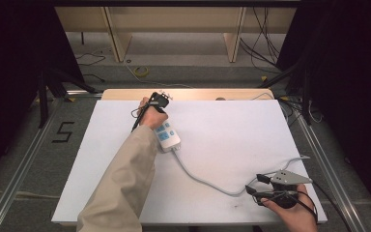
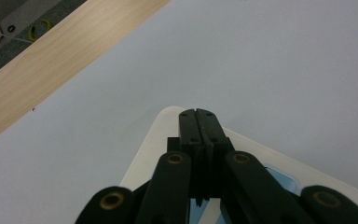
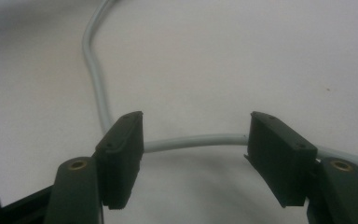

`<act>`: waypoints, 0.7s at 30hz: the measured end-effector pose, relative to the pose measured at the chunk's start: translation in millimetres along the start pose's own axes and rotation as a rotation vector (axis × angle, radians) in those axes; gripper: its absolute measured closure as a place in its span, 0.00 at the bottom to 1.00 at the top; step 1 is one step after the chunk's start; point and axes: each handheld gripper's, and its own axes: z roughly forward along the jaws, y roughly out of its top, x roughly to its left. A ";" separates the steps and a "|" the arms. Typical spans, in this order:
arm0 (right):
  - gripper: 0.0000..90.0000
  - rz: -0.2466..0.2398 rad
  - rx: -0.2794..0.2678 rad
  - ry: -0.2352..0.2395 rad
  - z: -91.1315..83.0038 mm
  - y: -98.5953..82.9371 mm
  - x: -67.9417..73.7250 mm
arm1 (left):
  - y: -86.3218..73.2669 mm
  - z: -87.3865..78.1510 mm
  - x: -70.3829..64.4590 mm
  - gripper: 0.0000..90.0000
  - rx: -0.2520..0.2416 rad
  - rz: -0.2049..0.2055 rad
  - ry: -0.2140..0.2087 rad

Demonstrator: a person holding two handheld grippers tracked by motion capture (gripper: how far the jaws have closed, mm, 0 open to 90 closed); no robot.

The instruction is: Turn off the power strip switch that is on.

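Power strip (image 1: 168, 135), white with blue switches, lies on a white table (image 1: 222, 130) toward its far left part, and serves as the landmark here. Directly over the strip's far end sits the left gripper (image 1: 160, 100), held by a hand (image 1: 150, 116) on a beige-sleeved arm (image 1: 121, 179) that covers the table left of the strip. In the left gripper view its jaws are pressed together with nothing between them, above the strip's rounded corner (image 2: 168, 121); whether the tips touch the strip is hard to judge. From the strip's near end a grey cord (image 1: 198, 179) curves toward the near right, then off the right edge. There the right gripper (image 1: 252, 189) rests with jaws spread wide, the cord (image 3: 191, 141) running between them, seemingly untouched. A wooden board (image 1: 183, 93) edges the table beyond the strip. Cables and a yellow ring (image 1: 141, 71) lie on the floor farther back.
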 end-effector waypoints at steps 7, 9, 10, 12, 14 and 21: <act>0.41 0.000 0.003 0.000 0.0 0.0 -0.1 | -0.1 1.7 -0.1 1.00 -0.006 -0.009 -0.008; 0.41 0.000 0.003 0.000 0.1 0.0 -0.1 | -0.4 2.2 -0.1 1.00 -0.005 -0.011 -0.008; 0.41 -0.001 0.003 0.000 0.1 0.0 -0.2 | -0.3 2.2 0.0 1.00 -0.004 -0.010 -0.008; 0.41 -0.001 0.003 0.000 0.1 0.0 -0.1 | -0.2 2.1 0.1 1.00 -0.002 -0.012 -0.011; 0.41 -0.001 0.003 0.002 0.4 0.0 -0.1 | -0.3 1.9 0.3 1.00 0.000 -0.016 -0.013; 0.41 -0.003 0.005 0.001 0.4 0.1 0.2 | 0.0 2.1 -0.4 1.00 0.004 -0.012 -0.007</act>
